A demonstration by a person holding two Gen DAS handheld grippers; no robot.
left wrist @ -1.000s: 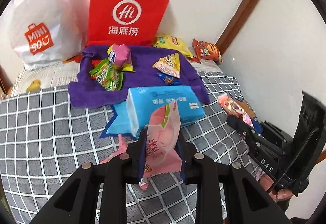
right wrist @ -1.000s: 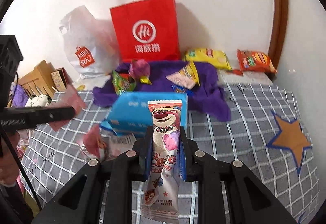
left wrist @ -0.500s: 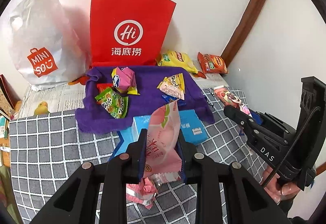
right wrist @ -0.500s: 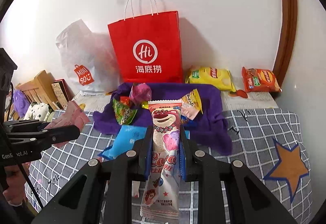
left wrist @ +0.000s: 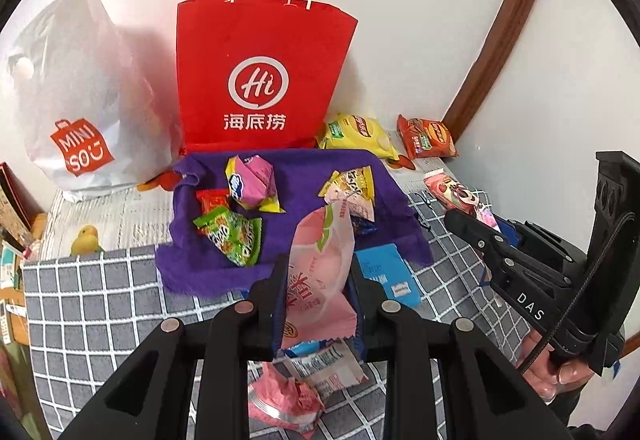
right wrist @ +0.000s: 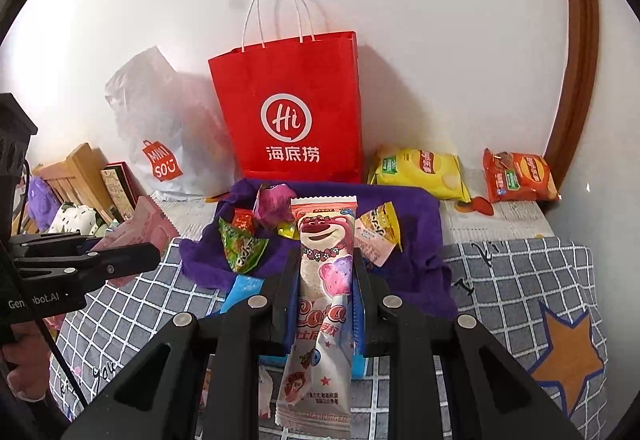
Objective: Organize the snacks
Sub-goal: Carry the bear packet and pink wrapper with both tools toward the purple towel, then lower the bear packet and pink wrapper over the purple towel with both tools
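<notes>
My left gripper (left wrist: pixel 318 272) is shut on a pink peach snack packet (left wrist: pixel 320 272), held above the checked bed cover. My right gripper (right wrist: pixel 324 276) is shut on a long pink bear-printed snack packet (right wrist: pixel 324 280), also held up. A purple cloth (left wrist: pixel 296 168) lies ahead with several small snack packets on it, among them a green one (left wrist: pixel 232 236) and a pink one (left wrist: pixel 252 184). A red paper bag (left wrist: pixel 260 76) stands open behind the cloth against the wall. The right gripper also shows in the left wrist view (left wrist: pixel 464 220), the left gripper in the right wrist view (right wrist: pixel 148 254).
A white Miniso bag (left wrist: pixel 76 108) leans left of the red bag. A yellow chip bag (right wrist: pixel 420 172) and an orange one (right wrist: pixel 516 176) lie by the wall at right. A blue tissue pack (left wrist: pixel 388 272) and loose packets (left wrist: pixel 280 396) lie under my grippers.
Both grippers have risen and drawn back with their packets. The red bag and purple cloth now sit lower and more fully in view, and the blue pack lies further beneath me.
</notes>
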